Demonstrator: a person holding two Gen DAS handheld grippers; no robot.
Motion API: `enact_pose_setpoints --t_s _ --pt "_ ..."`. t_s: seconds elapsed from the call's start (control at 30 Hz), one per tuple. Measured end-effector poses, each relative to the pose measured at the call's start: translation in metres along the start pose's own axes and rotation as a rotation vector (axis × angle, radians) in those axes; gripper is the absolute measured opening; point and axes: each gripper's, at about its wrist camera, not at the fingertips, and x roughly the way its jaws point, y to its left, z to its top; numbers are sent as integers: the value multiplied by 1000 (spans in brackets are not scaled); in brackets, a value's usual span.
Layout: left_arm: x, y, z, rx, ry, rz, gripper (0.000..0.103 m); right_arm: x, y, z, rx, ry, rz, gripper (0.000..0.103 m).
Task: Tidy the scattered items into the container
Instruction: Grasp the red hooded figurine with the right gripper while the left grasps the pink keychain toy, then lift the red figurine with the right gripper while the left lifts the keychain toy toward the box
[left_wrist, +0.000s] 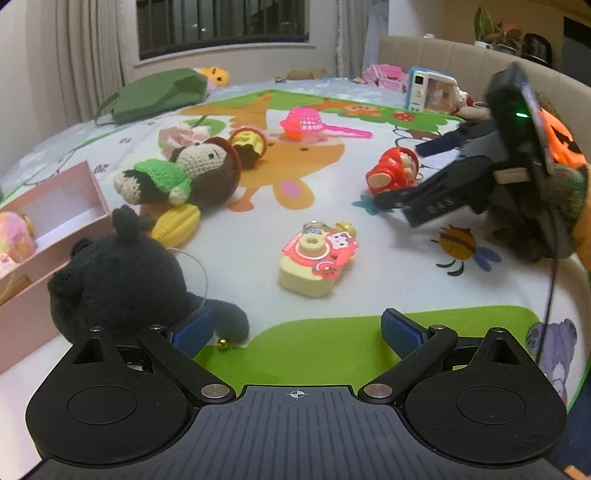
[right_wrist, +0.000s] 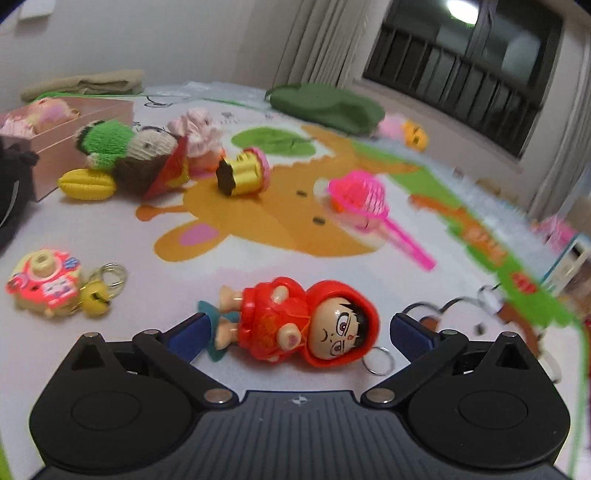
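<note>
A pink box (left_wrist: 55, 221) stands at the left of the play mat, with pink plush items inside; it also shows in the right wrist view (right_wrist: 74, 122). My left gripper (left_wrist: 299, 332) is open and empty, with a black plush cat (left_wrist: 122, 277) against its left finger. A toy camera keychain (left_wrist: 314, 258) lies just ahead. My right gripper (right_wrist: 299, 328) is open, its fingers on either side of a red hooded doll (right_wrist: 303, 321) lying on the mat. In the left wrist view the right gripper (left_wrist: 424, 184) hovers by that doll (left_wrist: 391, 170).
On the mat lie a crochet doll (left_wrist: 181, 173), a yellow starfruit toy (left_wrist: 177, 225), a yellow cup toy (left_wrist: 247, 144), a pink strainer (left_wrist: 310, 125) and a green bag (left_wrist: 159, 92). A toy microwave (left_wrist: 428, 90) stands by the beige headboard (left_wrist: 461, 55).
</note>
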Motion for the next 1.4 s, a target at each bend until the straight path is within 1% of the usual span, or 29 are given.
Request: enact_pose_setpoints --t_s 0.03,0.07,0.1,0.17,0.27,0.33,0.43,0.5,0.53,0.57,0.6,0.63,0.67,0.73,0.87,1.0,1.07,1.2,1.4 --pt "1 -1 1 1 3 -3 100 5 -5 1 34 7 15 103" --pt "2 -3 1 3 3 -5 100 8 -10 1 73 11 32 100" --pt "3 -5 2 4 2 -5 100 8 -12 0 100 11 40 95" --pt "6 -8 7 0 -5 -6 100 3 -12 -3 134 1 24 95" --pt "15 -13 16 -6 -23 -7 100 -17 -7 -11 165 -17 29 95" --pt "25 -16 23 1 -35 13 99 -37 0 -19 176 -28 33 95" --pt "42 -23 32 28 -24 20 99 -64 11 -32 179 -45 34 95" --pt "50 -29 33 58 -16 20 97 -78 17 -38 182 -47 31 95" --pt "52 -31 33 70 -12 11 87 -85 21 -41 179 -47 24 95" --pt "53 -31 33 75 -9 0 81 -90 24 -44 170 -48 13 95" --pt "53 -31 32 77 -9 -8 79 -94 28 -46 162 -50 3 95" --pt "51 -31 31 79 -12 -13 72 -97 32 -47 156 -49 -2 95" --pt "49 -31 30 83 -16 -13 57 -100 35 -48 156 -47 -2 95" --pt "42 -30 26 90 -28 -14 49 -104 39 -47 168 -41 1 95" --pt "12 -25 16 90 -69 -29 48 -114 55 -41 162 -39 2 95" --pt "-36 -12 -4 58 -127 -49 48 -131 81 -26 121 -78 34 95" --pt "-57 -2 -15 32 -150 -45 48 -139 97 -17 91 -99 61 95" --pt "-93 23 -41 -34 -187 -4 48 -147 135 0 25 -124 128 95" --pt "-120 66 -75 -116 -174 82 48 -146 197 16 -62 -109 236 95"
